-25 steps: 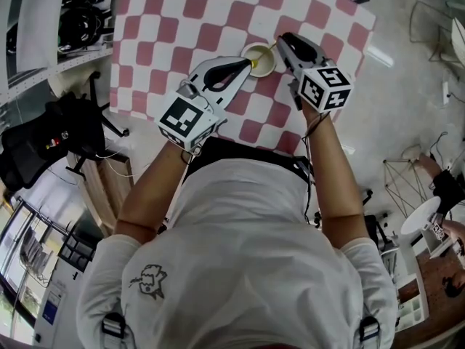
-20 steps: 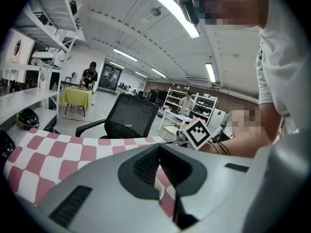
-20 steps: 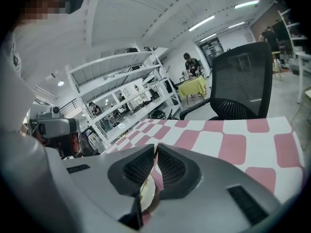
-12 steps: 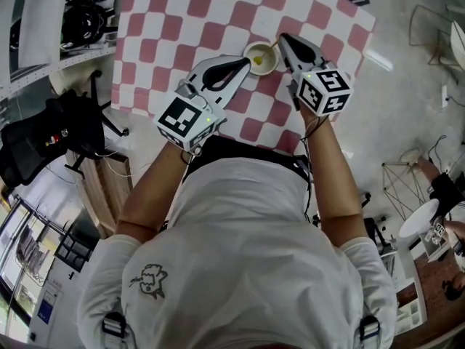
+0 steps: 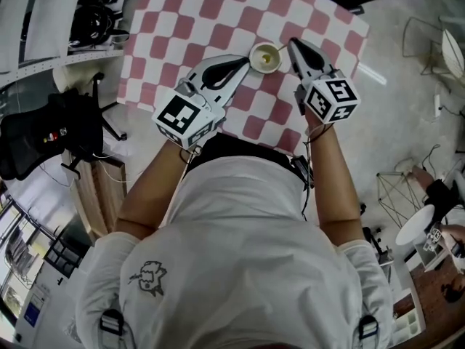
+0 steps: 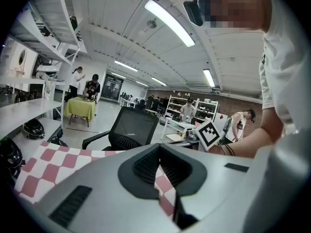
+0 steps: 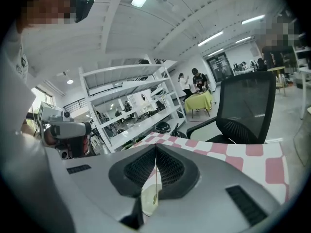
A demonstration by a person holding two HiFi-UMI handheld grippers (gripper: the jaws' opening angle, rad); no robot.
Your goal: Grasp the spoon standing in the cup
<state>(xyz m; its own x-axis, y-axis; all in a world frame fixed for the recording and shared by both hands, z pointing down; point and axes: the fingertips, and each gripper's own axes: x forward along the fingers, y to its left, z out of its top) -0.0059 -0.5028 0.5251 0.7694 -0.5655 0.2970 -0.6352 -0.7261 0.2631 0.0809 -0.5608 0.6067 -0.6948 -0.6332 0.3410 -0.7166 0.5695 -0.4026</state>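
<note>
Spoon (image 7: 155,174): we see a thin metal handle rising upright out of the cup (image 7: 146,201). The lower end sits in the yellowish liquid (image 5: 267,59). In the head view the spoon is too thin for us to trace.

Cup: small, pale and round. It stands on the red-and-white checked tablecloth (image 5: 218,13) near the cloth's far edge, between the tips of the two tools.

Right gripper (image 7: 155,147): we read the jaws as brought together on the spoon handle, with the ribbed pads (image 7: 172,168) meeting at the tip. The handle runs down the seam between them. In the head view this gripper (image 5: 292,43) reaches the cup from its right side, with its tip at the rim (image 5: 253,50). Its marker cube (image 5: 333,100) lies back toward the person's wrist.

Left gripper (image 6: 159,145): the jaws are closed tip to tip and hold nothing. Only checked cloth shows through the gap behind the pads. In the head view its tip (image 5: 245,62) lies just beside the cup's left rim. We cannot tell whether it touches. Its marker cube (image 5: 182,116) is nearer the body.

Surroundings: a black office chair (image 7: 243,110) stands beyond the table's far edge. White shelving (image 7: 136,110) runs along the person's left side.
</note>
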